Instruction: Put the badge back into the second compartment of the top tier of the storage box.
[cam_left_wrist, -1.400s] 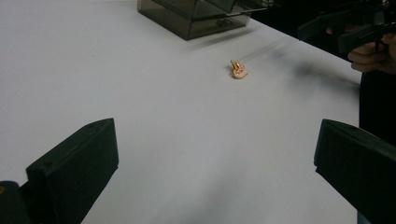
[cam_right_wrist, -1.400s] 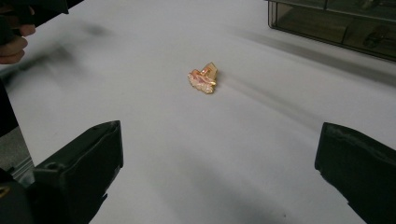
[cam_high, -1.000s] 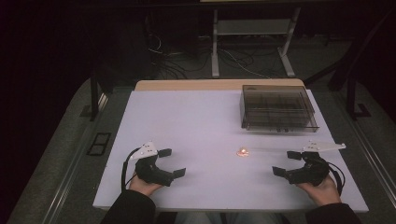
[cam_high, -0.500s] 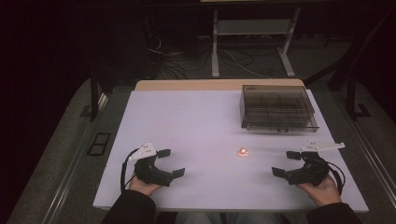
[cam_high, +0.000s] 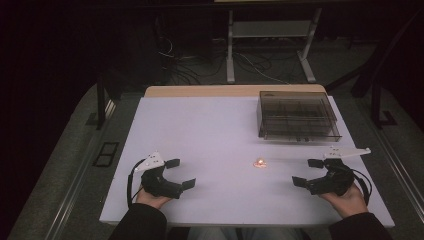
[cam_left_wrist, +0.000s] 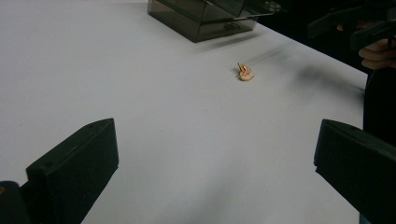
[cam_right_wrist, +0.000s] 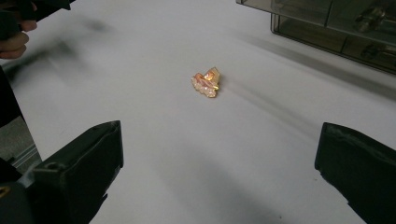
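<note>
A small shiny orange-gold trinket (cam_high: 259, 162) lies on the white table (cam_high: 210, 135), a little right of centre. It also appears ahead of the jaws as the trinket (cam_left_wrist: 244, 73) and the trinket (cam_right_wrist: 207, 82). My left gripper (cam_high: 180, 174) rests near the front left edge, open and empty, well to the left of it. My right gripper (cam_high: 308, 172) rests near the front right, open and empty, a short way right of the trinket. A smoky clear plastic compartment box (cam_high: 297, 115) stands at the back right.
The compartment box (cam_left_wrist: 205, 16) has a closed lid and latches on its near side (cam_right_wrist: 336, 28). Beyond the table's far wooden edge (cam_high: 230, 91) the dark floor holds cables and a metal stand (cam_high: 270, 45). A wide stretch of bare table lies between the grippers.
Both grippers have shifted only very slightly near the front edge. The trinket and the box have stayed put.
</note>
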